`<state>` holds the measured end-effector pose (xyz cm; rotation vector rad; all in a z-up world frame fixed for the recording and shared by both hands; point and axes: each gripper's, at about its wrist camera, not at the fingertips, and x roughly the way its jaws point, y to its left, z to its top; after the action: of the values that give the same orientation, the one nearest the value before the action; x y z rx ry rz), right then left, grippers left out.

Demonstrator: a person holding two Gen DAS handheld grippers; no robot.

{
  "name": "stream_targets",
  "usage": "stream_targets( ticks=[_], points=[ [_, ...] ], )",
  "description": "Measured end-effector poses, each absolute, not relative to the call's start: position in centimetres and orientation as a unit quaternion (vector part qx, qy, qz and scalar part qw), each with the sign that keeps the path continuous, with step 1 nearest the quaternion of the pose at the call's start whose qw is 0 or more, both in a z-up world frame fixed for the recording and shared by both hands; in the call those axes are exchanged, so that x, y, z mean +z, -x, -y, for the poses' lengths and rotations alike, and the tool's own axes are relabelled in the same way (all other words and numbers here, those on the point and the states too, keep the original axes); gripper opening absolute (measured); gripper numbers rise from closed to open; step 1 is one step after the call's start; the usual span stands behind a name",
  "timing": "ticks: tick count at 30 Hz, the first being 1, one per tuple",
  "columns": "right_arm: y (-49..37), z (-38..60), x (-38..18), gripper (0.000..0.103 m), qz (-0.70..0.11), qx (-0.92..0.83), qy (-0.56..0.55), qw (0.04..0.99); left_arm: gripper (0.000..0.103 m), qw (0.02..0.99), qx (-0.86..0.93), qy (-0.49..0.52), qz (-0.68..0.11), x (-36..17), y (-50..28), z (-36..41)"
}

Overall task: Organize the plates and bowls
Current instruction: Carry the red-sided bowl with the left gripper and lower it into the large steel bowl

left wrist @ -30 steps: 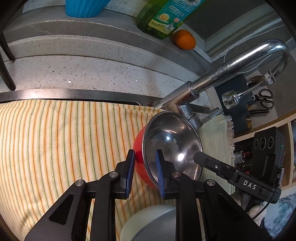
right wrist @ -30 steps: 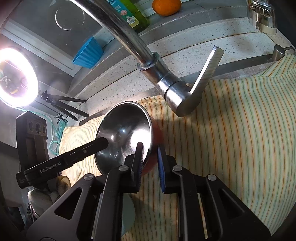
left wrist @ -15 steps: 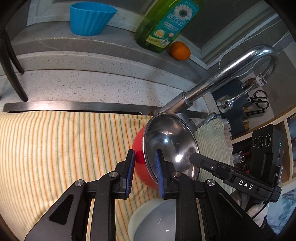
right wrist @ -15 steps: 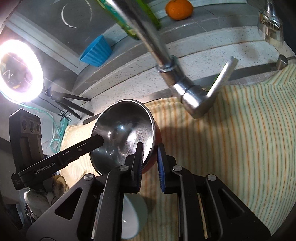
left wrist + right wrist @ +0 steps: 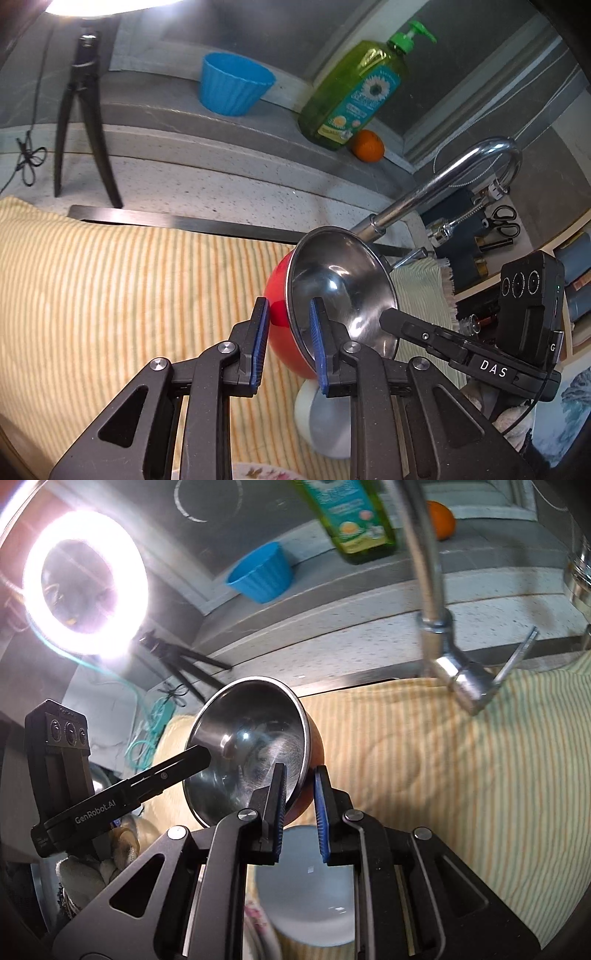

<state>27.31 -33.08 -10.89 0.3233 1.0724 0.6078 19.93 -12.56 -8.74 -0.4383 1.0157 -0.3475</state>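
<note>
A red bowl with a shiny steel inside (image 5: 332, 280) hangs tilted in the air above the striped cloth (image 5: 129, 288). My left gripper (image 5: 286, 314) is shut on its near rim, one finger outside, one inside. My right gripper (image 5: 299, 779) is shut on the opposite rim of the same bowl (image 5: 251, 746). Each gripper shows in the other's view. A white bowl (image 5: 310, 897) sits on the cloth below the red bowl and also shows in the left wrist view (image 5: 325, 424). A floral plate edge (image 5: 258, 472) peeks in at the bottom.
The chrome faucet (image 5: 454, 177) arches just behind the bowl, its base and lever (image 5: 469, 679) close on the right. On the ledge stand a blue cup (image 5: 236, 85), a green soap bottle (image 5: 354, 85) and an orange (image 5: 367, 146). A ring light (image 5: 85, 583) on a tripod stands left.
Both grippers have lifted the red bowl up and back toward me. The white bowl beneath has come further into view, and the ledge objects sit lower in the frames.
</note>
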Motion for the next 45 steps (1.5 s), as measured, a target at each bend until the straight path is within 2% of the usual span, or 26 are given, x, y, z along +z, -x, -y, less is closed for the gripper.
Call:
stream_targets(
  ticks=[27, 45],
  points=[
    [-17.7, 19.3, -7.9, 0.015, -0.490, 0.391, -0.086, 0.775, 0.019, 0.866, -0.081, 0.247, -0.427, -5.7, -7.0, -0.1],
    [-13.3, 7.9, -9.4, 0.015, -0.509, 0.464, -0.011, 0.725, 0.019, 0.855, 0.008, 0.294, -0.427, -7.6, -0.6, -8.7]
  ],
)
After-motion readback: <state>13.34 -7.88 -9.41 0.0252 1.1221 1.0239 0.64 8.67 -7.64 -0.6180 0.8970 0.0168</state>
